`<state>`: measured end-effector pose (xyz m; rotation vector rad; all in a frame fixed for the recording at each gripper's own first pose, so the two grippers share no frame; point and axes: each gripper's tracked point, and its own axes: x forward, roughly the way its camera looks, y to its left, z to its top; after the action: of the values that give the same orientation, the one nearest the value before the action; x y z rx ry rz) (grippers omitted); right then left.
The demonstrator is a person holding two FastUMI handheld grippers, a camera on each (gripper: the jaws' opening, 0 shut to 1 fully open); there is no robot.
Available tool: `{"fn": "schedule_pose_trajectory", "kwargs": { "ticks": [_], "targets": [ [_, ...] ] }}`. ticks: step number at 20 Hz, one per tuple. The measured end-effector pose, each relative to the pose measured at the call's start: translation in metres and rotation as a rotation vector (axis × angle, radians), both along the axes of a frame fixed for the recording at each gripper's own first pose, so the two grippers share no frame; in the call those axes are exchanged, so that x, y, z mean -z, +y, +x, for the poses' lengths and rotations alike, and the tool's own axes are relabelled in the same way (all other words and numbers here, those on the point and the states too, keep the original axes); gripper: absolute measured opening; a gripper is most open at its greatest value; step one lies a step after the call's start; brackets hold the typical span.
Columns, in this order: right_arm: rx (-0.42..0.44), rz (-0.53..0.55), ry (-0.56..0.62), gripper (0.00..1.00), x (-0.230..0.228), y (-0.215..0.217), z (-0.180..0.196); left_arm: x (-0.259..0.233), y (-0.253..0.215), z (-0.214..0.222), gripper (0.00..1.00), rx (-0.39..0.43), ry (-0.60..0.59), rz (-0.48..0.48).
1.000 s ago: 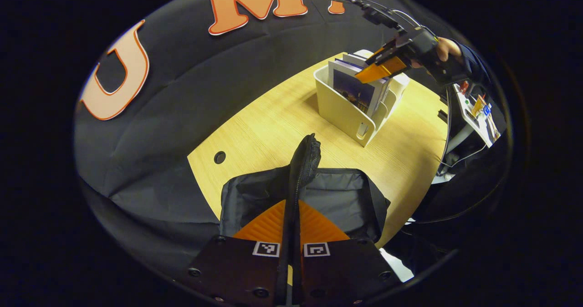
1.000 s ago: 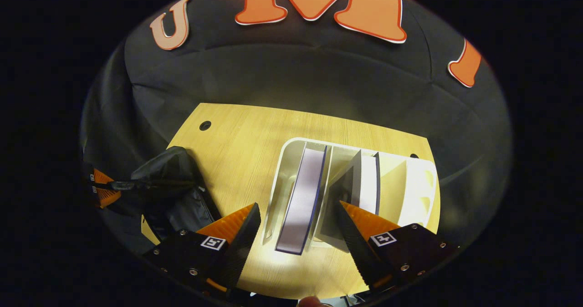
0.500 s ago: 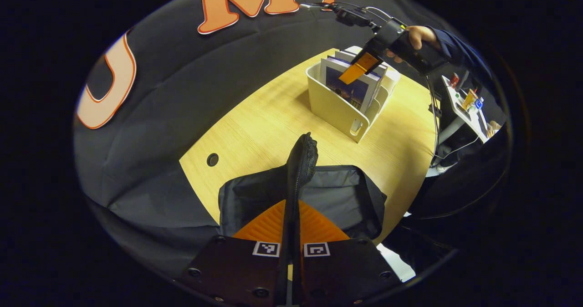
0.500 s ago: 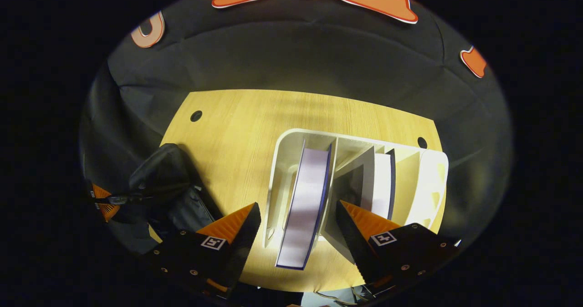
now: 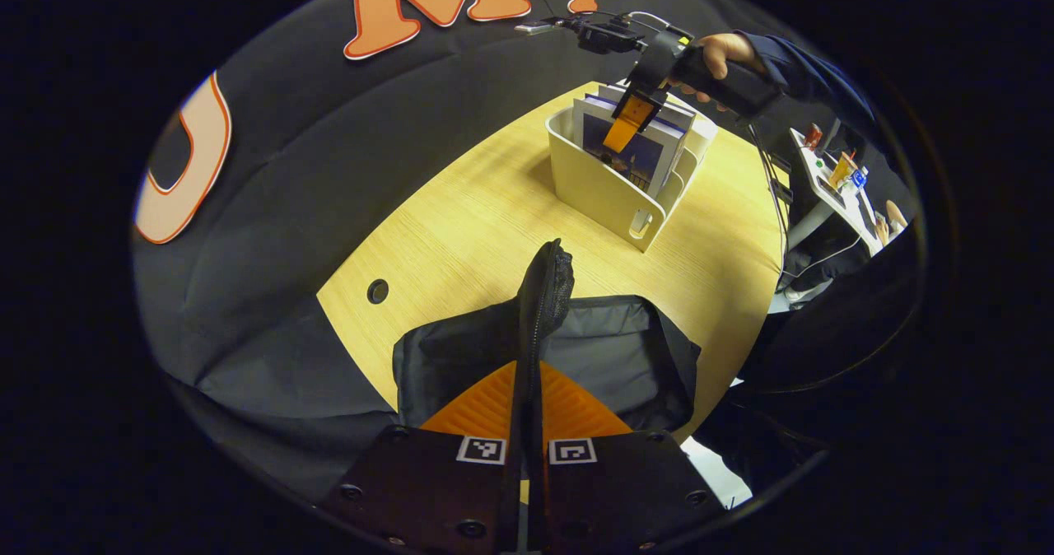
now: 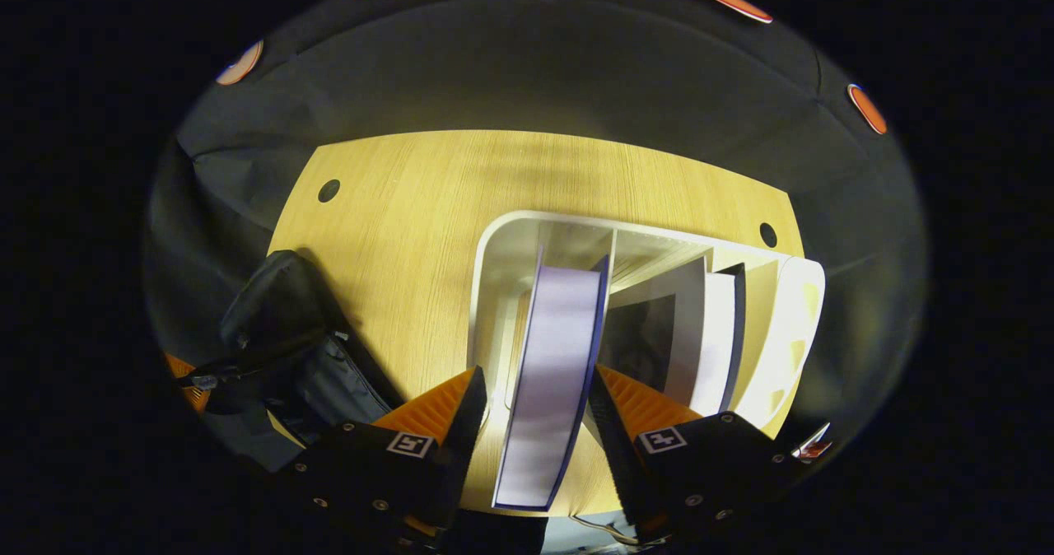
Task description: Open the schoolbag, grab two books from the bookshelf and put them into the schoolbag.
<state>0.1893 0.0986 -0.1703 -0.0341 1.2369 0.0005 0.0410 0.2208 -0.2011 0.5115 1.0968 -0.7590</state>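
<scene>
1. Staged recording booth, not a lived-in room: black cloth wall (image 5: 346,151) hangs right behind the table and wraps around it
2. Light wood desk-style table (image 5: 461,234) with round cable holes (image 5: 378,291), office furniture type
3. On it a school/study setup: white divided bookshelf (image 6: 510,291) with upright books (image 6: 547,366), black schoolbag (image 5: 617,357) near the table edge
4. Lab clutter past the table's right end in the left gripper view: white side stand (image 5: 836,188) with small coloured items, cables (image 5: 815,258) trailing down
5. A person's hand (image 5: 716,48) in a dark sleeve holds a handheld gripper rig over the bookshelf, cable running off it
</scene>
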Motion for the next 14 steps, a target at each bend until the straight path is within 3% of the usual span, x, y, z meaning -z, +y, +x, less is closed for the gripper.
{"fn": "schedule_pose_trajectory", "kwargs": {
  "ticks": [5,14],
  "targets": [
    [0.052,-0.023,0.046,0.43,0.008,-0.002,-0.003,0.005,-0.002,0.001,0.05,0.001,0.016,-0.011],
    [0.113,-0.041,0.068,0.37,-0.007,0.001,-0.028,0.009,-0.009,0.002,0.05,0.031,0.021,-0.029]
  ]
}}
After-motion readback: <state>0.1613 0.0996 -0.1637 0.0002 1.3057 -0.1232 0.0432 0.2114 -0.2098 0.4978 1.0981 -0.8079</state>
